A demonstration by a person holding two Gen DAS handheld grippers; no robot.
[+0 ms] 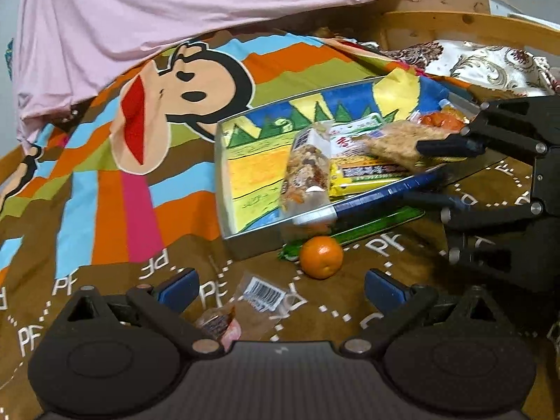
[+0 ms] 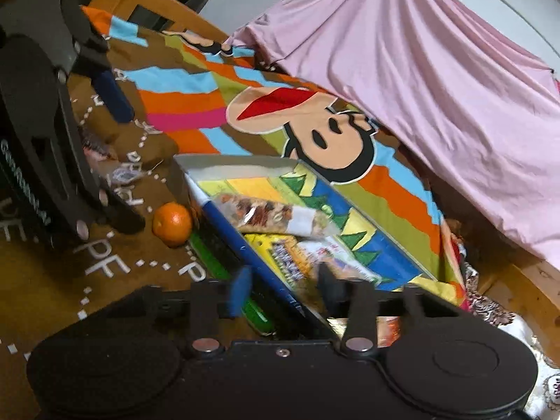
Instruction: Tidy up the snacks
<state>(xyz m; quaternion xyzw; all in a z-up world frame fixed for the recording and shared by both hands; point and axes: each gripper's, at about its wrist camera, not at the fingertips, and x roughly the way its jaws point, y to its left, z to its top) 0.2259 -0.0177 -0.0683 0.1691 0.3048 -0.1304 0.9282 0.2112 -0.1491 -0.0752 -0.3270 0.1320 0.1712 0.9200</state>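
A metal tray [image 1: 245, 241] with a painted bottom lies on the cartoon bedspread and holds several snack packets, among them a nut-mix bag [image 1: 308, 168] and a beige crispy bar [image 1: 395, 140]. My right gripper [image 1: 425, 171] is open at the tray's near right rim, one finger over the bar, the other outside the rim; in its own view [image 2: 283, 285] it straddles the tray's blue edge [image 2: 245, 248]. My left gripper [image 1: 280, 292] is open and empty, low over the spread. Between its fingers lies a clear snack packet [image 1: 252, 297]. An orange [image 1: 321, 256] sits before the tray.
A green flat packet [image 1: 353, 232] lies under the tray's near edge. A pink cloth [image 1: 210, 7] covers the far side. A wooden bed frame [image 1: 472, 21] and patterned fabric [image 1: 490, 63] are at the right.
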